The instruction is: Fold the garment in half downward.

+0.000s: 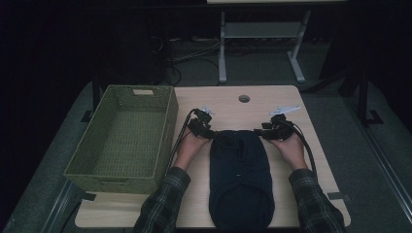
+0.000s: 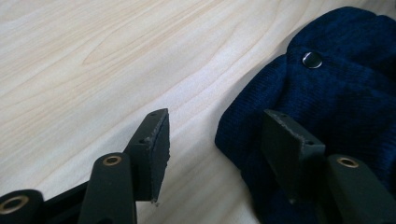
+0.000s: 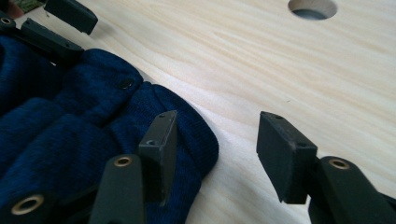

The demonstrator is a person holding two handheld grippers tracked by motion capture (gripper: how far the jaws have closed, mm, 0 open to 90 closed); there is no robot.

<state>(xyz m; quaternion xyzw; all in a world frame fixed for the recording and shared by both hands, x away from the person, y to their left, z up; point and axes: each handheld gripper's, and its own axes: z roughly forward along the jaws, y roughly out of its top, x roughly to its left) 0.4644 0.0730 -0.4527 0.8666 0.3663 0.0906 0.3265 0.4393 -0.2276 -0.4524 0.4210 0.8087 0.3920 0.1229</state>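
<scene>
High view: both forearms, in plaid sleeves, are reaching forward from the near edge of the counter (image 1: 291, 104). The left gripper (image 1: 210, 134) and the right gripper (image 1: 262, 134) are pointing inward toward each other at the far corners of a dark blue knitted garment (image 1: 240, 179). The garment is lying flat on the counter between the hands, running from its middle to its near edge. A green woven basket (image 1: 165, 136) is sitting on the counter's left side.

Left gripper view: the left gripper (image 2: 215, 140) is standing with its jaws apart. One jaw is hanging over bare wood, the other is hanging over the garment's (image 2: 336, 102) corner; no pad is pressing on the fabric. A metal snap (image 2: 312, 59) is showing on the knit.

Right gripper view: the right gripper (image 3: 217, 142) is likewise standing with jaws apart, nothing clamped. One jaw is lying over the garment (image 3: 70, 126) edge, the other over wood. The left gripper's (image 3: 58, 28) jaws are showing at the far corner, and a round hole (image 3: 312, 8) in the counter lies beyond.
</scene>
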